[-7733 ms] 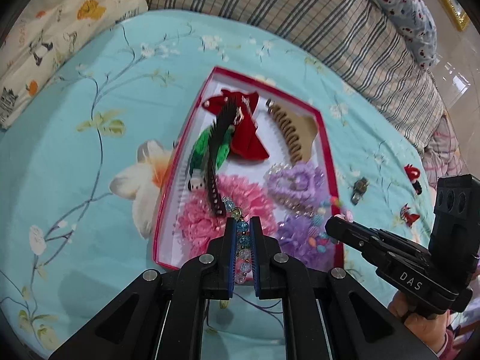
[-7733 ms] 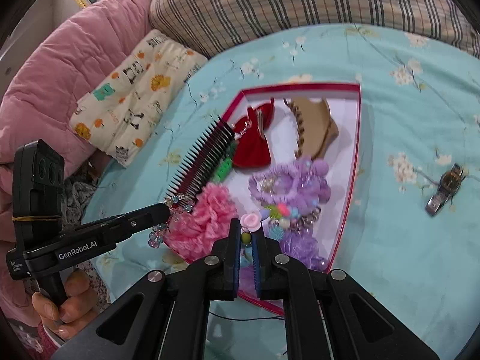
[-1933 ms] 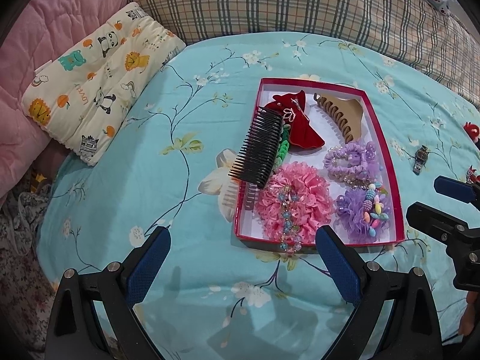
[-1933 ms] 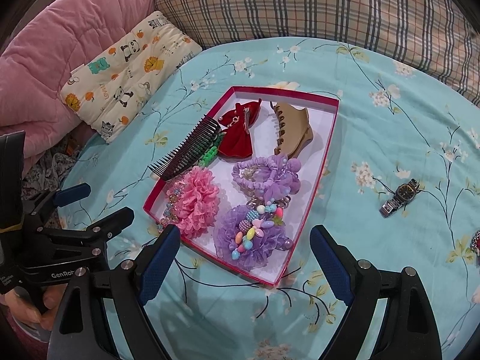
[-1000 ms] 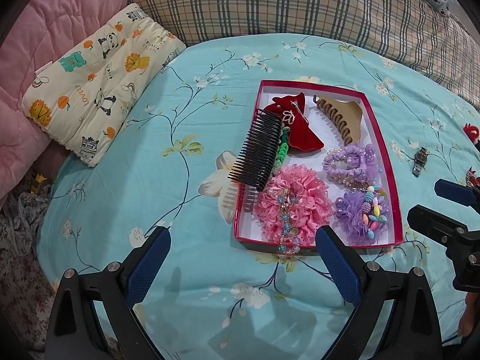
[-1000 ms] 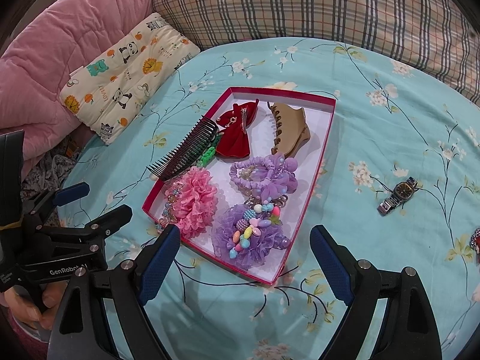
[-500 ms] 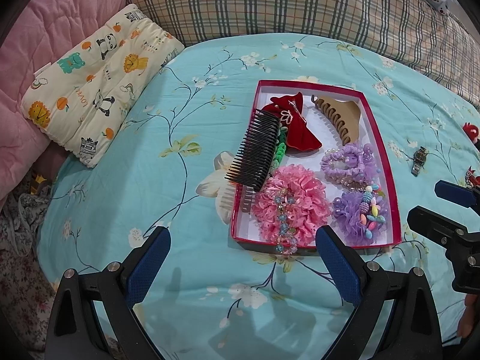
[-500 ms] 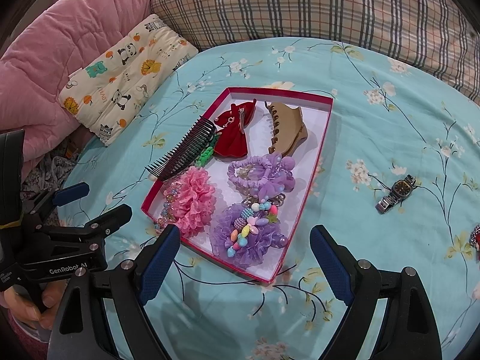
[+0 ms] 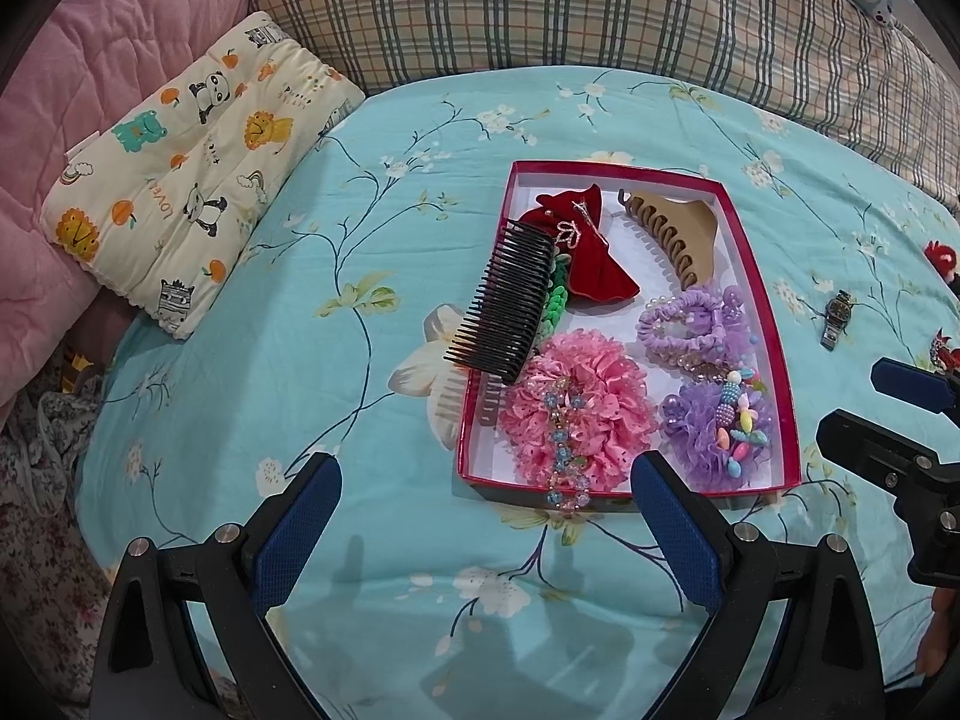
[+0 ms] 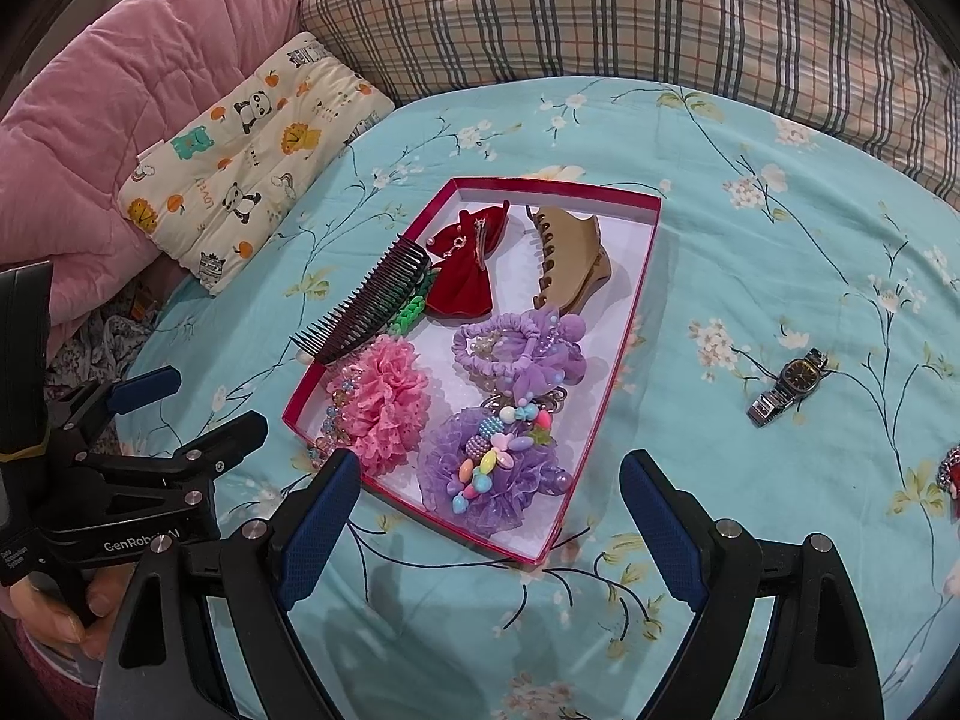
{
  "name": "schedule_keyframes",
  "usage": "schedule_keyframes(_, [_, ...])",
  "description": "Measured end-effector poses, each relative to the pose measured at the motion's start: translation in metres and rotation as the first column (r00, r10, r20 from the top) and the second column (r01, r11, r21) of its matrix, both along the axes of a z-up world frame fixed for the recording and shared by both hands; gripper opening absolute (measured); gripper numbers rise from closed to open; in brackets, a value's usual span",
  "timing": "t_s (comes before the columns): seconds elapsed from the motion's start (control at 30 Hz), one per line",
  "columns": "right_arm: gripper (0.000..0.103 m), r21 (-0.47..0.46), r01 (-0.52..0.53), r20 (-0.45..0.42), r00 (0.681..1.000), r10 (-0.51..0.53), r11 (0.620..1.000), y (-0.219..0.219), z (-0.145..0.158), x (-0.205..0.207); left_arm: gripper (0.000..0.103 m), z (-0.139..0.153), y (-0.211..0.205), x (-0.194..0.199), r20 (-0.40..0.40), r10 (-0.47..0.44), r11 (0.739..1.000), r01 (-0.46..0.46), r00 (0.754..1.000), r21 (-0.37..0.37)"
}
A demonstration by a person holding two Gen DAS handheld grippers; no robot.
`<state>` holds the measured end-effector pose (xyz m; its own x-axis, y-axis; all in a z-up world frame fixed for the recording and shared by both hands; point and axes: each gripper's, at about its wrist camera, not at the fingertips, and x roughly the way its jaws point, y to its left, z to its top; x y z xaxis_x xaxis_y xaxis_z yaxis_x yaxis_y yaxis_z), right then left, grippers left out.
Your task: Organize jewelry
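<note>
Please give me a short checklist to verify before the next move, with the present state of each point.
1. Left gripper open and holding nothing: ok.
2. Right gripper open and holding nothing: ok.
3. Wristwatch lies on the blue sheet, outside the red tray, with free space around it: ok to approach.
4. All pieces inside the tray: not ok; the black comb overhangs the left rim and the blue bead bracelet hangs over the near rim.
5. Red items at the right edge: cannot tell what they are.
</note>
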<state>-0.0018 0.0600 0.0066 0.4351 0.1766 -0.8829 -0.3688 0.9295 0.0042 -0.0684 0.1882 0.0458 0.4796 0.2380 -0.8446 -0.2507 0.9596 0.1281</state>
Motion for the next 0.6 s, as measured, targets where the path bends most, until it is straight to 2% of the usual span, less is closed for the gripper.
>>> schedule_keyframes(0.6, [0.090, 0.006, 0.017, 0.000, 1.000, -0.017, 1.000, -0.0060, -0.0012, -0.0003, 0.098, -0.0028, 0.0007, 0.0047, -0.009, 0.002, 1.000, -0.002, 1.000, -0.011])
